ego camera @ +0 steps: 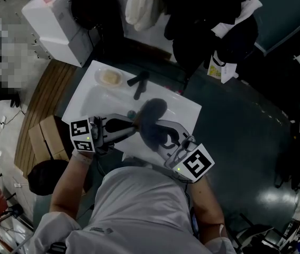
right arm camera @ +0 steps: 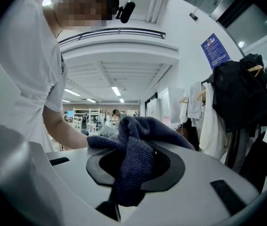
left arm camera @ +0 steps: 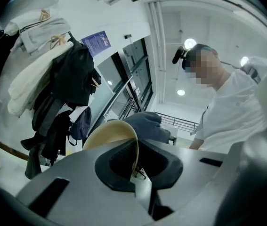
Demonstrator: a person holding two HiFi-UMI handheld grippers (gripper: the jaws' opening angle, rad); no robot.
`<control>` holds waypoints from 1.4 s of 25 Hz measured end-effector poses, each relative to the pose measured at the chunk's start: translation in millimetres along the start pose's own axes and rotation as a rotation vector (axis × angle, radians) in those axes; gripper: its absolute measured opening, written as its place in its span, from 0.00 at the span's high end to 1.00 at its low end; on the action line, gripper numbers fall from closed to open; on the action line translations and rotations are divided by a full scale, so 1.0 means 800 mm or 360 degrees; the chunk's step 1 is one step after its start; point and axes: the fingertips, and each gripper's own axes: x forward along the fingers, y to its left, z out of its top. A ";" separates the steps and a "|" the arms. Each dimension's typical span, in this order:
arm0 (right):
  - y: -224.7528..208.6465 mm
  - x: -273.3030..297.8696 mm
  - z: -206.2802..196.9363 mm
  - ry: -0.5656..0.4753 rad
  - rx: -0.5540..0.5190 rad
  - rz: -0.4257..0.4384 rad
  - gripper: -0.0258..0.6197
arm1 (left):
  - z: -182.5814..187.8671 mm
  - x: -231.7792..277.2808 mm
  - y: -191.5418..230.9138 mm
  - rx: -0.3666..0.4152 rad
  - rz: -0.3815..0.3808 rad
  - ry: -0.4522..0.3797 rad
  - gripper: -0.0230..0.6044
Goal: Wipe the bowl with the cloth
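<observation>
I hold both grippers up over the white table (ego camera: 89, 97). My left gripper (ego camera: 129, 126) is shut on the rim of a tan bowl (ego camera: 136, 122), which stands on edge. In the left gripper view the bowl (left arm camera: 109, 134) rises from between the jaws of the left gripper (left arm camera: 139, 175), with the cloth (left arm camera: 147, 125) just behind it. My right gripper (ego camera: 163, 135) is shut on a dark blue-grey cloth (ego camera: 151, 118) that bunches against the bowl. In the right gripper view the cloth (right arm camera: 135, 147) spills over the right gripper (right arm camera: 132, 175) and hides the bowl.
A small dish (ego camera: 109, 78) with something yellowish and a black tool (ego camera: 139, 83) lie at the table's far side. A white cabinet (ego camera: 60, 28) stands beyond, a cardboard box (ego camera: 46, 136) and wooden boards to the left. Hanging clothes (ego camera: 139, 4) crowd the back.
</observation>
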 end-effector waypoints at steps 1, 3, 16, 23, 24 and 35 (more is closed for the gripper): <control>0.005 0.002 -0.005 0.0017 0.0011 0.0015 0.81 | 0.003 -0.001 0.003 -0.0007 0.0012 -0.0022 0.93; 0.014 0.005 -0.014 0.0040 0.0034 0.0046 0.81 | 0.010 -0.001 0.008 -0.0023 0.0030 -0.0065 0.93; 0.005 0.008 -0.082 0.0157 0.0200 0.0005 0.81 | 0.050 0.002 -0.002 -0.0109 -0.0066 -0.0330 0.93; -0.054 -0.012 -0.093 0.0182 0.0276 -0.0210 0.81 | 0.048 0.002 -0.008 -0.0092 -0.0087 -0.0302 0.93; -0.062 -0.016 -0.091 0.0169 0.0289 -0.0242 0.81 | 0.046 0.002 -0.008 -0.0094 -0.0087 -0.0295 0.93; -0.074 -0.033 -0.041 -0.0008 0.0298 -0.0321 0.81 | 0.018 0.008 -0.004 -0.0089 -0.0008 -0.0188 0.93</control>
